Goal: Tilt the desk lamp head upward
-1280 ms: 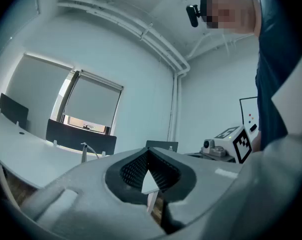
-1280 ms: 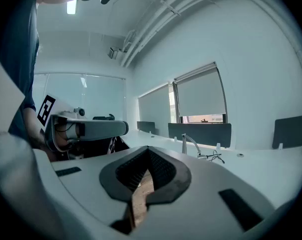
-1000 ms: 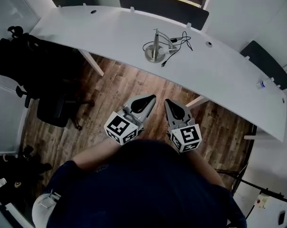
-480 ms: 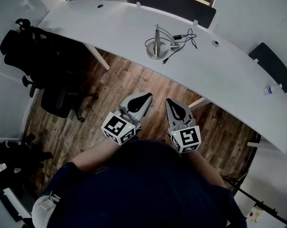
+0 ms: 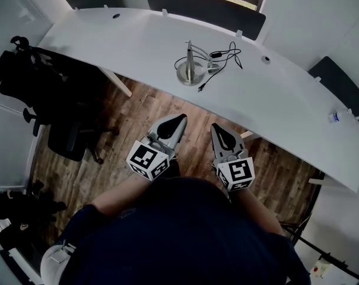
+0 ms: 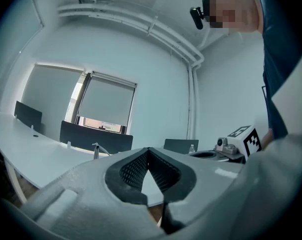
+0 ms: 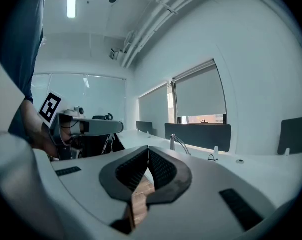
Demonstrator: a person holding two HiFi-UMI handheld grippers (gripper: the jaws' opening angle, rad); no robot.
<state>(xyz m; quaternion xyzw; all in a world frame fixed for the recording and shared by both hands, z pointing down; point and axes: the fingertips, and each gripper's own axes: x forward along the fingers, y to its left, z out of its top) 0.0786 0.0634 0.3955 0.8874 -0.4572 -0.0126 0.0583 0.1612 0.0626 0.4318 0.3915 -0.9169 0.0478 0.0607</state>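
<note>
A silver desk lamp [image 5: 189,64] with a round base stands on the curved white desk [image 5: 137,40], its head folded low and a black cable [image 5: 224,57] trailing to its right. It shows small in the left gripper view [image 6: 97,150] and the right gripper view [image 7: 176,143]. My left gripper [image 5: 181,121] and right gripper [image 5: 216,129] hang side by side over the wooden floor, well short of the desk, both shut with nothing between the jaws. The left gripper's tips [image 6: 148,149] and the right gripper's tips [image 7: 148,148] meet in their own views.
A black office chair [image 5: 72,136] and dark bags [image 5: 31,76] stand at the left under the desk edge. Dark divider panels [image 5: 206,8] line the desk's far side. A small bottle [image 5: 339,115] sits at the desk's right end. A white desk leg [image 5: 117,80] drops near the floor.
The head view has shifted slightly, so the lamp and desk sit a little differently in frame. Both grippers stay shut and hold about the same place in front of the person.
</note>
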